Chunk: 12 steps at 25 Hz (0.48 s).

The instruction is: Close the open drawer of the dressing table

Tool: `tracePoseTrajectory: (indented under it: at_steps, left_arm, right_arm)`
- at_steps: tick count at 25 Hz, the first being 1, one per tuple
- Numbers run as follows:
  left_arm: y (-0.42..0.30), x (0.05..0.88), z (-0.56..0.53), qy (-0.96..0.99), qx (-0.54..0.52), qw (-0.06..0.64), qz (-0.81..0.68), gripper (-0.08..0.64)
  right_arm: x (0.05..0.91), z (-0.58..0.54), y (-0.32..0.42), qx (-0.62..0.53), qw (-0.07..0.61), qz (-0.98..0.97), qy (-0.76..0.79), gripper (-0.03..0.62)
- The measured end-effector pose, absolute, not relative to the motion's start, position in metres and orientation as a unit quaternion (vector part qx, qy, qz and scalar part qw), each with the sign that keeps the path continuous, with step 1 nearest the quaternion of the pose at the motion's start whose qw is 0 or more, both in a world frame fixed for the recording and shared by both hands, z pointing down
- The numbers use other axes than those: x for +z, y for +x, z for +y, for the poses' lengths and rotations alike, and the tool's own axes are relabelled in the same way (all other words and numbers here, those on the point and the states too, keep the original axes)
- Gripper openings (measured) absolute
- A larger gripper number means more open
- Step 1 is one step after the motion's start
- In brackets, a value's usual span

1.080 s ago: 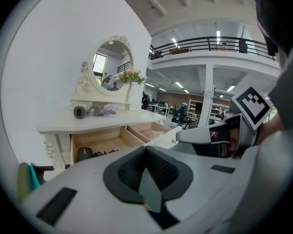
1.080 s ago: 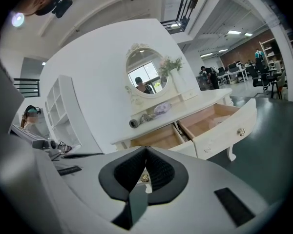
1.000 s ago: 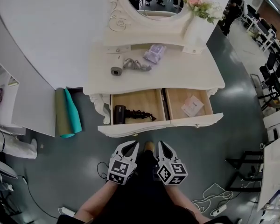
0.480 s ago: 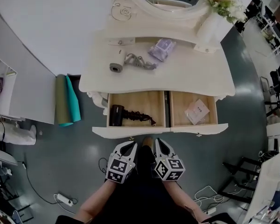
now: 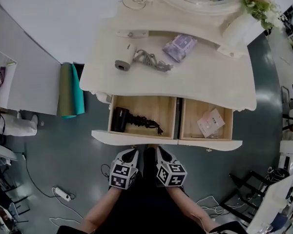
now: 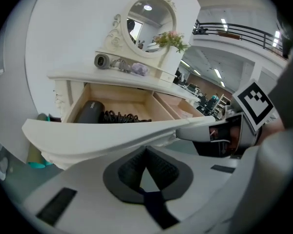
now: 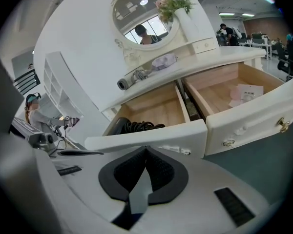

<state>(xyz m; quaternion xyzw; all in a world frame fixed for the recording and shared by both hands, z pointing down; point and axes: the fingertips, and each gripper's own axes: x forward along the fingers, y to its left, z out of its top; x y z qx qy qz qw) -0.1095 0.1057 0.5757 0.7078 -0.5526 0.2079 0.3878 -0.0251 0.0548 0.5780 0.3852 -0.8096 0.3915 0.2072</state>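
Observation:
The cream dressing table [image 5: 205, 84] has both drawers pulled out. The left drawer [image 5: 132, 137] holds a black hair dryer [image 5: 118, 119] with a coiled cord; the right drawer [image 5: 210, 144] holds a pale paper packet [image 5: 210, 122]. My left gripper [image 5: 131, 153] and right gripper [image 5: 161, 151] sit side by side just below the left drawer's front, both shut and empty. In the left gripper view the left gripper [image 6: 146, 149] points at the drawer front [image 6: 102, 133] from slightly under it. In the right gripper view the right gripper [image 7: 146, 149] is close to the left drawer's front [image 7: 151, 138].
On the tabletop lie a grey hair dryer [image 5: 123, 62], a purple packet [image 5: 179, 48] and a white vase of flowers [image 5: 244, 28]. Rolled teal and olive mats [image 5: 71, 89] lean at the table's left. A power strip [image 5: 58, 194] and cables lie on the floor; a black frame [image 5: 244, 184] stands at right.
Both grippers have moved forward to the left drawer's front. The head view has shifted, so the table now sits lower and larger in the picture. The drawers stay open.

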Motion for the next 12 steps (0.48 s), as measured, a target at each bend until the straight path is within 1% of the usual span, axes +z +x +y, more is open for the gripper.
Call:
tracePoseTrajectory:
  at_steps: [6, 12]
  left_arm:
    - [-0.121, 0.59, 0.099, 0.662, 0.212, 0.417, -0.586, -0.002]
    - [-0.123, 0.594, 0.088, 0.636, 0.206, 0.428, -0.607, -0.002]
  right_arm:
    - [0.59, 0.047, -0.03, 0.409, 0.225, -0.814, 0.346, 0.025]
    - [0.596, 0.041, -0.029, 0.43, 0.232, -0.812, 0.32, 0.025]
